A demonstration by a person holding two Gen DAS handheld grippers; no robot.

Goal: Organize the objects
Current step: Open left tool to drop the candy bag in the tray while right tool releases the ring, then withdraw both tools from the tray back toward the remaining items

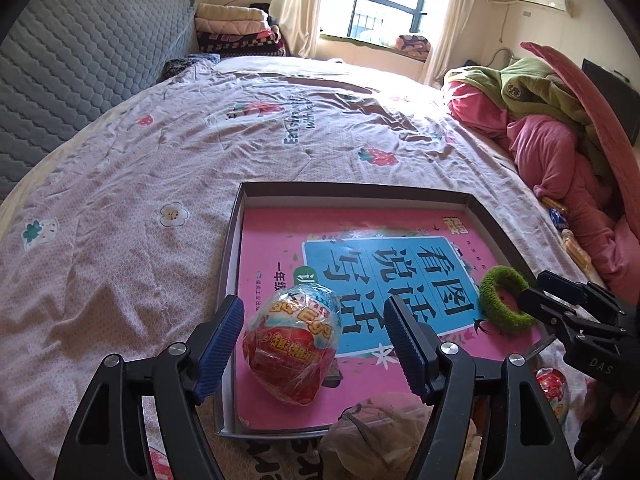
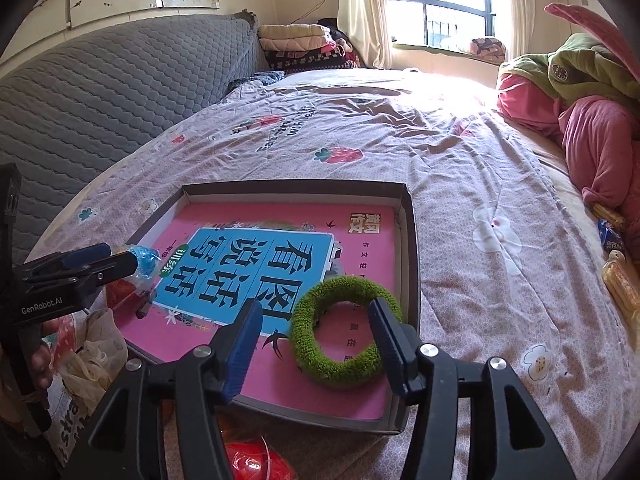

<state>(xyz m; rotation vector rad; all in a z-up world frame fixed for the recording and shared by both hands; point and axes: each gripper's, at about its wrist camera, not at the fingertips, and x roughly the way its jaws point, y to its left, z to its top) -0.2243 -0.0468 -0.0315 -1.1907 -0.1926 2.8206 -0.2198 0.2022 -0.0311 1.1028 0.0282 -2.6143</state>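
Observation:
A shallow dark cardboard box (image 1: 231, 280) (image 2: 412, 264) lies on the bed with a pink book (image 1: 400, 280) (image 2: 280, 264) flat inside. My left gripper (image 1: 316, 340) is open around a red and blue wrapped toy egg (image 1: 294, 348) that rests on the book near the box's left front; the egg's blue tip shows in the right wrist view (image 2: 144, 264). My right gripper (image 2: 316, 340) is open around a green fuzzy ring (image 2: 340, 328) (image 1: 506, 300) lying on the book at the box's right front.
A crumpled plastic bag (image 1: 376, 432) (image 2: 92, 356) and another red wrapped egg (image 1: 554, 392) (image 2: 256, 460) lie in front of the box. Pink and green bedding (image 1: 552, 132) is piled on the right, snack packets (image 2: 616, 272) beside it. A grey headboard (image 1: 80, 64) stands on the left.

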